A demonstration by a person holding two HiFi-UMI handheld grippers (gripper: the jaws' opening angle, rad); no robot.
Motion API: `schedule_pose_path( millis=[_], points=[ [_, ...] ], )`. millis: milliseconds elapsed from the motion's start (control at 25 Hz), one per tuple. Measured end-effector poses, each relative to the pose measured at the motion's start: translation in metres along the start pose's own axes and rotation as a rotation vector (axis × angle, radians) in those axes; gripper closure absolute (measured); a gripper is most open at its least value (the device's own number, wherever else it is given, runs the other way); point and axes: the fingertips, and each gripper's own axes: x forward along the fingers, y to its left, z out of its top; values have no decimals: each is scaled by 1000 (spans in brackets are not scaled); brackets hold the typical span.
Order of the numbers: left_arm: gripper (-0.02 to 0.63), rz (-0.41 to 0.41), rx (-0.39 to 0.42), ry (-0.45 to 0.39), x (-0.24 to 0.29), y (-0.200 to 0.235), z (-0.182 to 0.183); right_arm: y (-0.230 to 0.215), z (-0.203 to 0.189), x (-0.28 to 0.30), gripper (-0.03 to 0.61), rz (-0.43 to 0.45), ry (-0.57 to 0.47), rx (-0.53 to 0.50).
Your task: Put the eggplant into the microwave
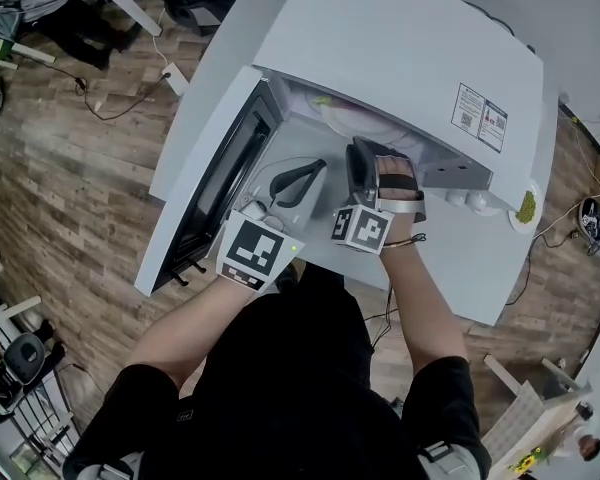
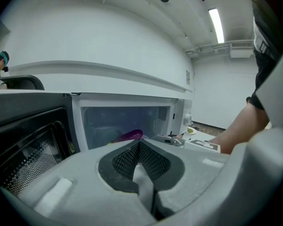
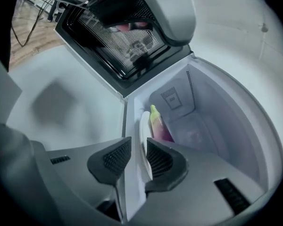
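Sleeves and forearms come first in the head view (shot from overhead). The left gripper (image 1: 313, 168) and right gripper (image 1: 361, 148) point at the open microwave (image 1: 400, 38), which stands on a white table (image 1: 460, 263). A wood floor (image 1: 60, 168) with loose cables lies around it.

Left gripper view: the jaws are pressed together and empty. The eggplant (image 2: 131, 135) lies inside the cavity.

Right gripper view: the jaws are a little apart and hold nothing, aimed at the eggplant on its plate (image 3: 144, 124). It looks light, firm and glossy, likely slippery. Its thick purple middle would be the place to grip, not the stem.
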Motion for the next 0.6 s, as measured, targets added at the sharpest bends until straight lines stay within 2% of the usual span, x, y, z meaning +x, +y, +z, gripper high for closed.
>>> schedule_pose_path(
  millis=[160, 280, 440, 600],
  points=[
    [607, 9, -13, 1, -3, 4, -2, -3, -3, -2, 466, 5, 2, 54],
    [607, 16, -23, 4, -6, 7, -5, -9, -6, -2, 531, 5, 7, 123],
    [607, 21, -29, 15, -8, 8, -10, -13, -5, 5, 534, 23, 7, 191],
    [607, 28, -29, 16, -10, 12, -10, -22, -3, 16, 534, 57, 9, 329]
  ],
)
